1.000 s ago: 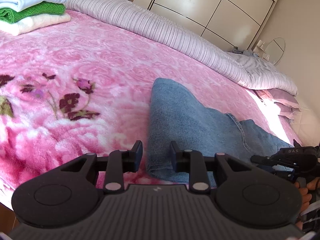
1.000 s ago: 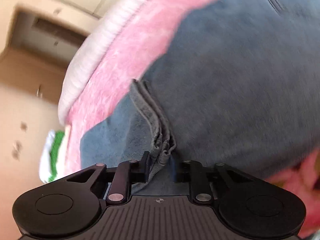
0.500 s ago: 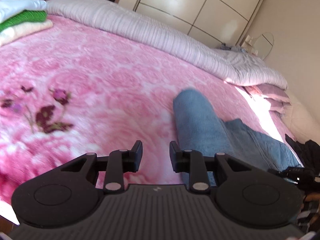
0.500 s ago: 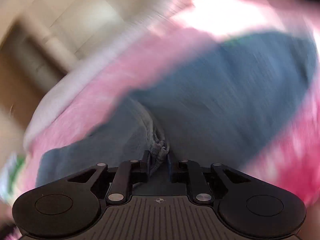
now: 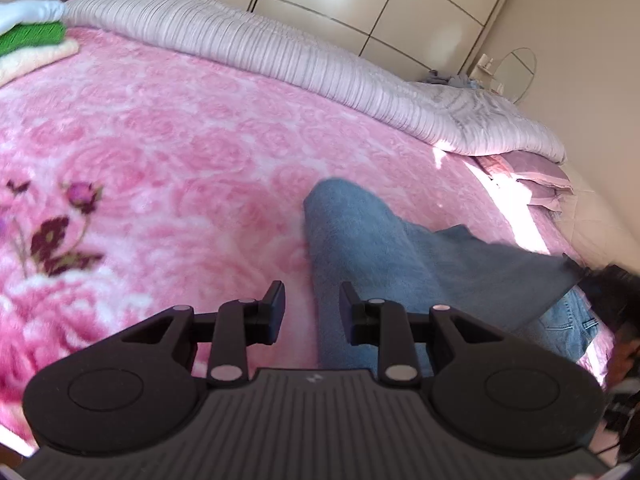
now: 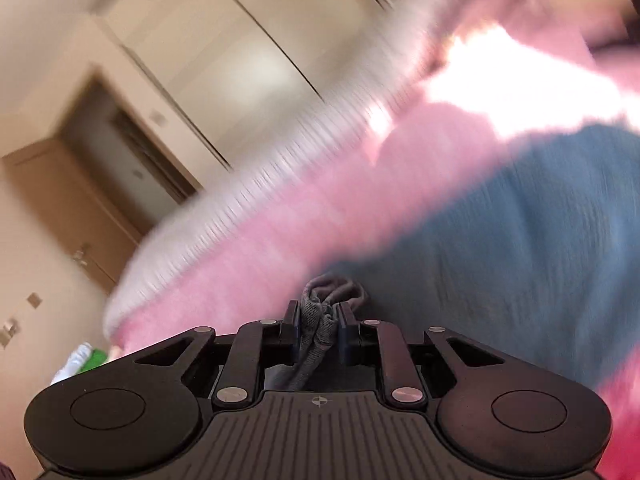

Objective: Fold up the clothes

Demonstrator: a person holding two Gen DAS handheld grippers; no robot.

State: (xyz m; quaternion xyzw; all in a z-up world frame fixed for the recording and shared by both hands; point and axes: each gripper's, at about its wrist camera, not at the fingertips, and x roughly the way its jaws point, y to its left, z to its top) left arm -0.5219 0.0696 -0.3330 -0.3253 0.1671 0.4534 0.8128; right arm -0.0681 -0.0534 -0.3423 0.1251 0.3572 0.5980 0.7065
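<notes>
Blue jeans (image 5: 360,240) lie on the pink floral blanket (image 5: 180,152), one end folded over. My left gripper (image 5: 311,306) is open and empty, hovering just above the near left edge of the jeans. My right gripper (image 6: 318,320) is shut on a bunched denim hem of the jeans (image 6: 540,232) and holds it lifted above the bed; this view is motion-blurred. The right gripper appears as a dark blur at the far right of the left wrist view (image 5: 612,292).
A stack of folded clothes (image 5: 28,40), white, green and cream, sits at the bed's far left corner. A striped lilac quilt (image 5: 280,64) runs along the far side. Wardrobe doors (image 5: 360,4) stand behind. Pillows (image 5: 536,184) lie at the right.
My right gripper has lifted and swung the held denim upward and over the jeans. My left gripper has shifted, with the jeans now lying under its right finger.
</notes>
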